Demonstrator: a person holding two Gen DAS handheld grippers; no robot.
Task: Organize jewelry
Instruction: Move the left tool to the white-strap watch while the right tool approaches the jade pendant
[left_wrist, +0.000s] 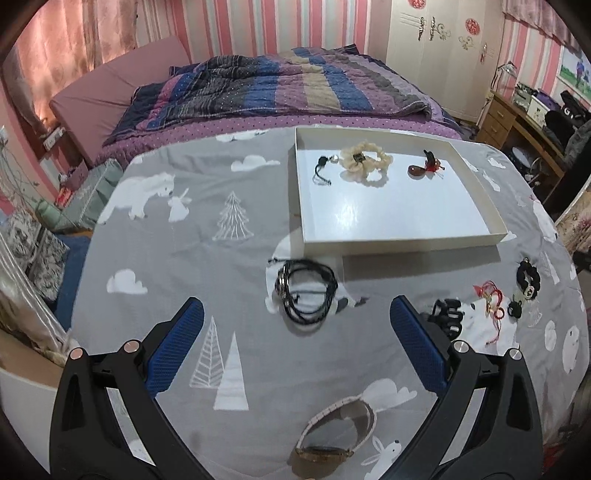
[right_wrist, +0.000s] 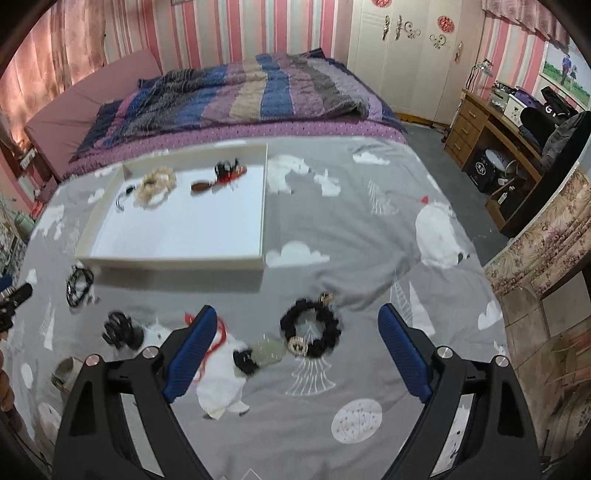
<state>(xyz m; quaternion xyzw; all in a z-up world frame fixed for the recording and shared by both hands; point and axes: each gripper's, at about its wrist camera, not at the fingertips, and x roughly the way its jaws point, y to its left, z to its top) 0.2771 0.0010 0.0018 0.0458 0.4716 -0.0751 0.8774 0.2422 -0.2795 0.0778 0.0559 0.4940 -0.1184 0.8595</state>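
A: What is lying at the left, over the grey cloth (left_wrist: 229, 295)?

B: The left tool (left_wrist: 295, 321) is hanging above it with its blue pads spread wide, gripping nothing. Just beyond and between them a black cord bracelet (left_wrist: 304, 291) is lying coiled on the cloth. Nearer the camera a watch (left_wrist: 336, 435) with a pale strap is resting on its side.

A: And the tray?

B: The white tray (left_wrist: 399, 242) is sitting past the cord bracelet, slightly right. Along its far end, left to right, a small black piece (left_wrist: 322, 168), a cream scrunchie (left_wrist: 365, 162) and a brown clip with a red bit (left_wrist: 424, 168) are lying. The rest of its floor is showing bare white.

A: What is waiting further right?

B: A black claw clip (right_wrist: 120, 330), then a red string piece (right_wrist: 219, 338) partly behind the right tool's left pad, then a small black bit beside a pale green stone (right_wrist: 266, 352).

A: And the right tool?

B: The right tool (right_wrist: 297, 343) is also standing released, empty. A black scrunchie (right_wrist: 312, 326) with gold charms is lying on the cloth between its pads, untouched by either.
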